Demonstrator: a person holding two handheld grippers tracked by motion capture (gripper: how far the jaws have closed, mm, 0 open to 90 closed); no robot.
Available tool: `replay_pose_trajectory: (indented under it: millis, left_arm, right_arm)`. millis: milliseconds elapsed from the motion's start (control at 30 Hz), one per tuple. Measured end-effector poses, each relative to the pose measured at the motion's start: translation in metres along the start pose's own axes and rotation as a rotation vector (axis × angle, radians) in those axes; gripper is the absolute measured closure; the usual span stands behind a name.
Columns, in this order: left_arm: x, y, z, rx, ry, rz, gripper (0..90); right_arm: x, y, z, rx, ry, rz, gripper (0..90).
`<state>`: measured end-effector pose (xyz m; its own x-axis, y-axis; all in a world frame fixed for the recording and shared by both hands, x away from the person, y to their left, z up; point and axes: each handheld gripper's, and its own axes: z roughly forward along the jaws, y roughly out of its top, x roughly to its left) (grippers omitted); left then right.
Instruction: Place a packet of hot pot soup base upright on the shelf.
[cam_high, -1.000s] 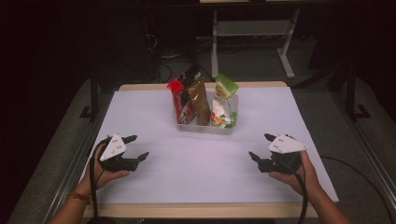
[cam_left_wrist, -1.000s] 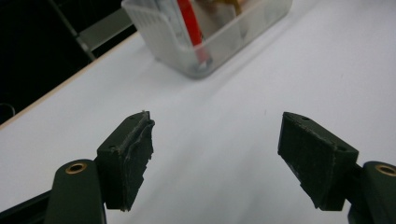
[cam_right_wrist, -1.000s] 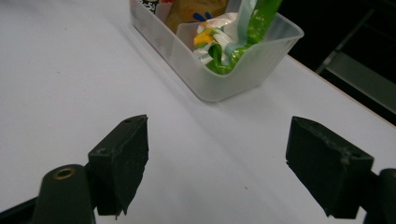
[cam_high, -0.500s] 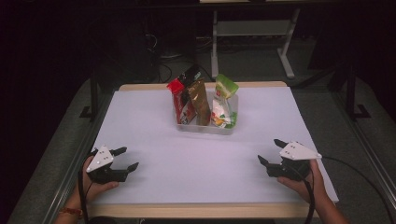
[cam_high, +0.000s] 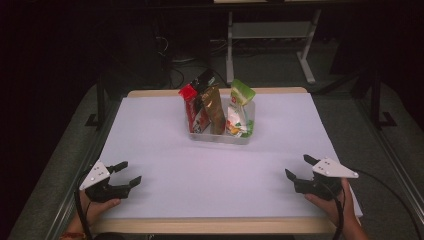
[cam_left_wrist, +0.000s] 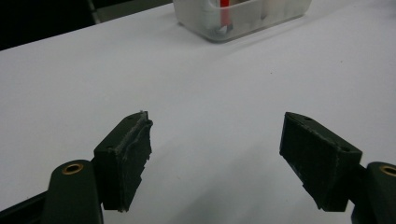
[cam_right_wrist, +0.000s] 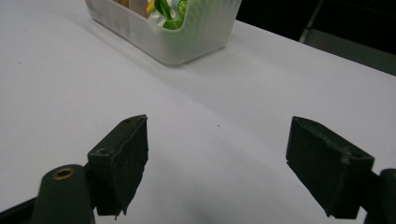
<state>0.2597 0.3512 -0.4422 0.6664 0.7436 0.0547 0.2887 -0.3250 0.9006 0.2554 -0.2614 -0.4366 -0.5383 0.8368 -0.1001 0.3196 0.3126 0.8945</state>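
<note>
Item: clear plastic tub (cam_high: 220, 136) with snack packets standing upright in it, at the middle of the far half of the white table (cam_high: 165, 150).
Contents: red packet (cam_high: 190, 107) at the left, brown packet (cam_high: 214, 107) in the middle, green packet (cam_high: 240, 107) at the right; a dark packet shows behind them, its label too small to read.
Left gripper (cam_high: 124, 172): at the near left corner of the table, jaws wide apart, nothing between them; well apart from the tub.
Right gripper (cam_high: 300, 167): at the near right corner, jaws wide apart, empty; well apart from the tub.
Step in hand: appears to be a rest or start pose, with no packet yet reached for.
Next move: likely a forward reach to the tub with one gripper, closing on a packet's top edge and lifting straight up, while the tub may need steadying.
Change from earlier frames: both grippers have drawn back toward the near edge and outward toward the corners; tub and packets are unmoved.
</note>
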Motion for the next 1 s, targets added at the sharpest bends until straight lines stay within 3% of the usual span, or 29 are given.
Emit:
replay_pose_trajectory:
  millis: [333, 700, 1000]
  left_arm:
    - [-0.002, -0.004, -0.005, -0.018, -0.003, -0.017, 23.9]
    - [-0.002, -0.002, 0.001, 0.015, 0.011, 0.002, 23.9]
    - [-0.003, 0.001, 0.007, 0.015, -0.004, 0.011, 23.9]
  right_arm:
    - [0.01, 0.001, 0.003, 0.021, 0.021, -0.029, 20.6]
    - [0.007, 0.0, 0.001, 0.003, 0.035, -0.01, 20.7]
    - [0.006, -0.004, -0.002, 0.013, 0.033, -0.002, 20.7]
